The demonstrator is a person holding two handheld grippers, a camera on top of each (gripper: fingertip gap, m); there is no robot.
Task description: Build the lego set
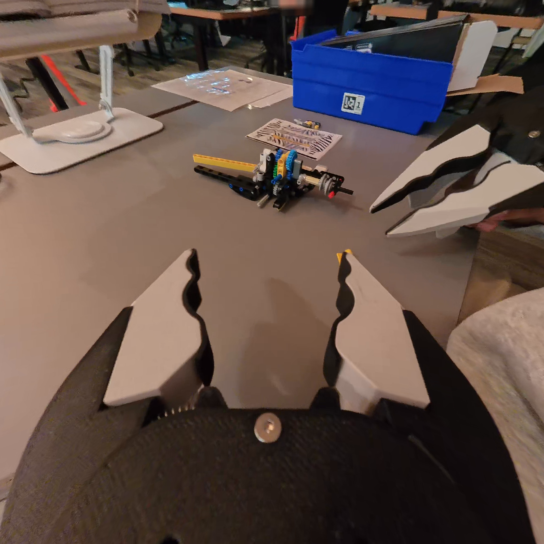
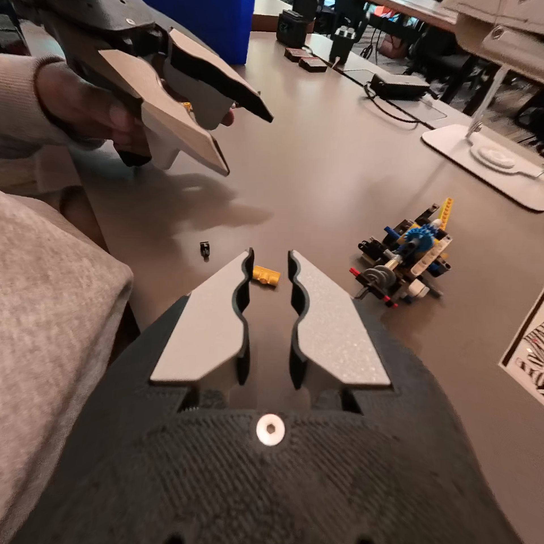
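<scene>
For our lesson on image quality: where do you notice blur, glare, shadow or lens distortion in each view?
Left wrist view: the stand at left is smeared by blur, glare whitens the plastic sheet, and the blue bin bows from the wide-angle lens. Right wrist view: the left gripper casts a soft shadow on the table; the background desks are blurred.

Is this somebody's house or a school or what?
Probably an office or lab workroom, not a house. Long desks stand in rows behind the grey table, a monitor stand and cables sit on it, and a blue parts bin is near the half-built lego model.
</scene>
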